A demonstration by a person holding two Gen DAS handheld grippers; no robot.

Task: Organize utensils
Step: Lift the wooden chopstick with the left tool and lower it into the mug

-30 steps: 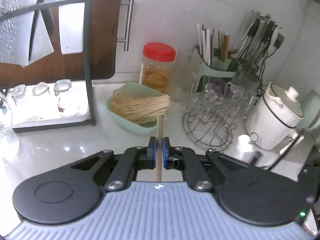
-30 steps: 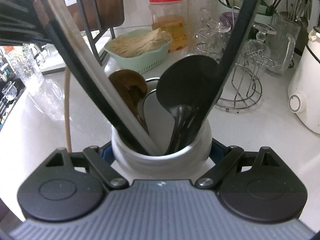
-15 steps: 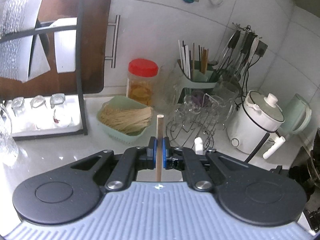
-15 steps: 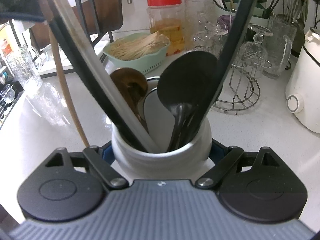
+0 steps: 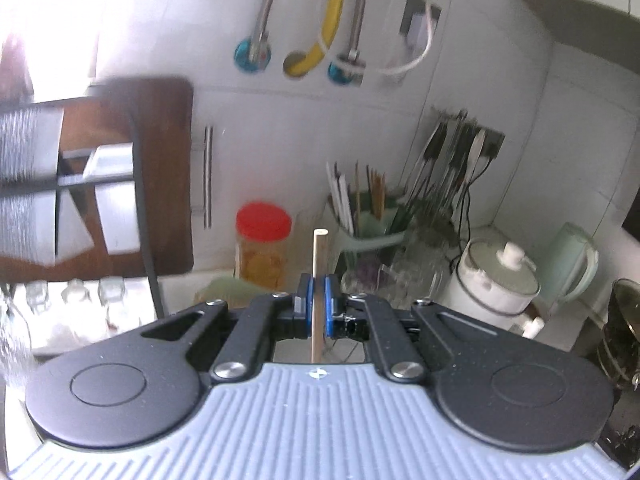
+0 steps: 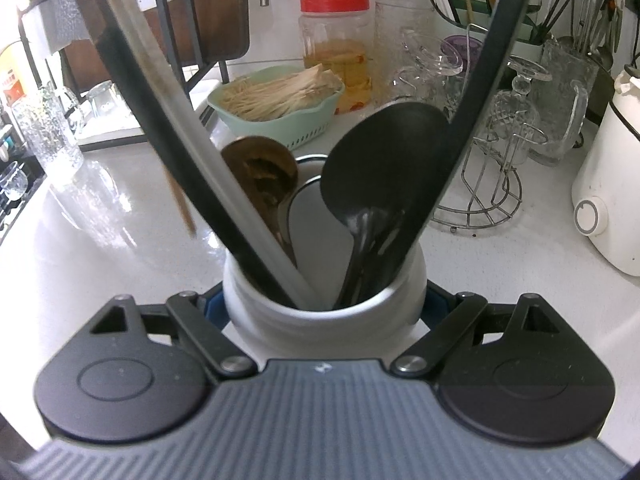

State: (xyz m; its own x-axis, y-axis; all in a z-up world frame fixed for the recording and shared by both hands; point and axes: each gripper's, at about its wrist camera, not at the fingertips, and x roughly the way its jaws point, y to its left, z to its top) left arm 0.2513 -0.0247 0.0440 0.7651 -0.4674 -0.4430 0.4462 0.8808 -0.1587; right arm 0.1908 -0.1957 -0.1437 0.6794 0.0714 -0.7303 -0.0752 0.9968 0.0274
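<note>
The left gripper's (image 5: pixel 316 300) jaws are closed on a thin wooden stick (image 5: pixel 319 276) — it stands upright between the blue pads, its blunt top above them and its lower part running down behind the gripper body. In the right wrist view a blurred wooden shaft hangs over the counter (image 6: pixel 100 264) at the left, its tip clear of the surface and left of the crock (image 6: pixel 320 320). The right gripper (image 6: pixel 324 308) grips that white crock, one jaw on each side of its belly. Inside lean a black ladle (image 6: pixel 380 172), a wooden spoon (image 6: pixel 260 172) and long dark handles. Farther off sit a green basket (image 6: pixel 280 108) and a red-lidded jar (image 6: pixel 336 40).
</note>
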